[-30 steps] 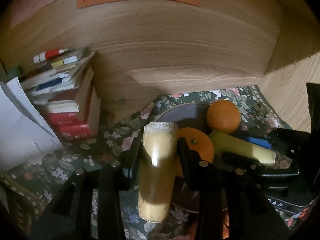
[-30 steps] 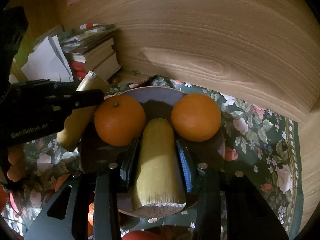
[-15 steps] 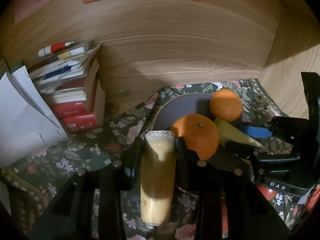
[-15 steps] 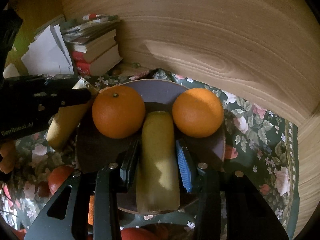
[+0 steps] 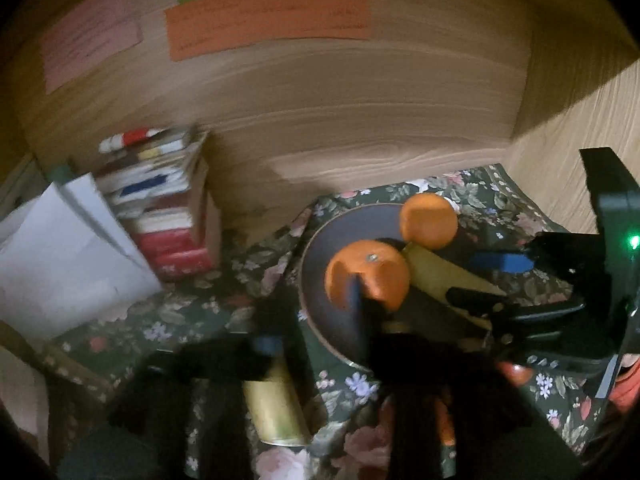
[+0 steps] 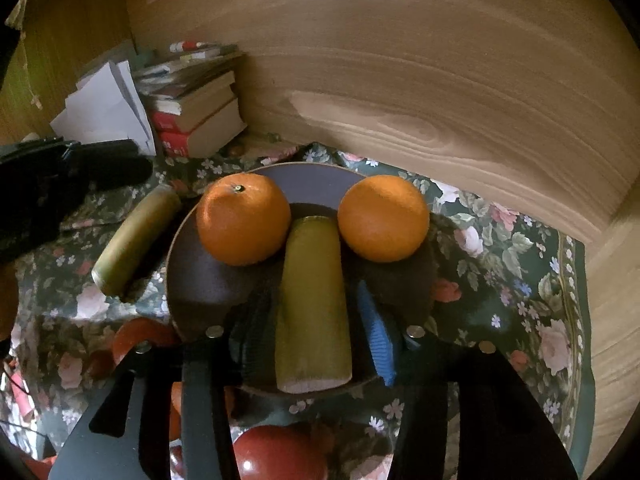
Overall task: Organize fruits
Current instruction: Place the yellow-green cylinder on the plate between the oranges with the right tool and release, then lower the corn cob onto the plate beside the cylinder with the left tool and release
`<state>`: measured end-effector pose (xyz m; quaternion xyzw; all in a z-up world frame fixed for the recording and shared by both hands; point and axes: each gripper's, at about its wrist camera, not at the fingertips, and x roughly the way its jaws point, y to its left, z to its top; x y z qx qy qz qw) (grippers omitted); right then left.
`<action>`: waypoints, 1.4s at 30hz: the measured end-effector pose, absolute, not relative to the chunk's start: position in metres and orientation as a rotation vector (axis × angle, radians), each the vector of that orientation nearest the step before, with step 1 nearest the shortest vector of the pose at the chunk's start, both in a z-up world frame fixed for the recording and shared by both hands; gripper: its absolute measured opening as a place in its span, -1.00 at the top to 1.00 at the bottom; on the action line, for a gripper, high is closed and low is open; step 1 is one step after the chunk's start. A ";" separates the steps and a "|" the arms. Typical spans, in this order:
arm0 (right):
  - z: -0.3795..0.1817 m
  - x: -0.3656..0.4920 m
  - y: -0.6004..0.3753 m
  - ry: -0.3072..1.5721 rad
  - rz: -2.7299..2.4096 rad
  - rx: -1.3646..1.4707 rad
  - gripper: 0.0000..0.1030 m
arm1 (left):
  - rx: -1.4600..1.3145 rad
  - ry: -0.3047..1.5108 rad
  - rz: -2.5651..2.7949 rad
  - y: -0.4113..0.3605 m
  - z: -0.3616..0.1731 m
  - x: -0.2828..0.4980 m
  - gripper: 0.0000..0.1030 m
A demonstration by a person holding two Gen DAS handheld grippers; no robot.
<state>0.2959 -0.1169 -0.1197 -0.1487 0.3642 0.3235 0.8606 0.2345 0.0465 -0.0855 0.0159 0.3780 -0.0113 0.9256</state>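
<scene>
With both grippers just opened, draw the right gripper (image 6: 316, 332) straight back toward 6 o'clock off the banana (image 6: 314, 300) lying loose on the plate (image 6: 200, 280), clear of both oranges (image 6: 243, 218), as the left gripper (image 5: 308, 344) leaves its own, off-plate banana (image 5: 274, 404).

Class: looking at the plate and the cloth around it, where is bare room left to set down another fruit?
The plate has bare room behind the two oranges and at its left front. The floral cloth to its right lies free. Its middle, filled by the yellow piece, is crowded.
</scene>
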 end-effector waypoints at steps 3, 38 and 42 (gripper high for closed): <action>-0.117 0.293 -0.121 0.751 0.675 -0.311 0.08 | 0.058 0.791 0.031 0.061 -0.095 0.226 -0.06; -0.104 0.284 -0.149 0.703 0.632 -0.236 -0.16 | -0.016 0.843 -0.083 0.047 -0.098 0.220 0.25; -0.102 0.284 -0.158 0.705 0.626 -0.210 -0.17 | 0.035 0.788 -0.128 0.018 -0.087 0.229 0.25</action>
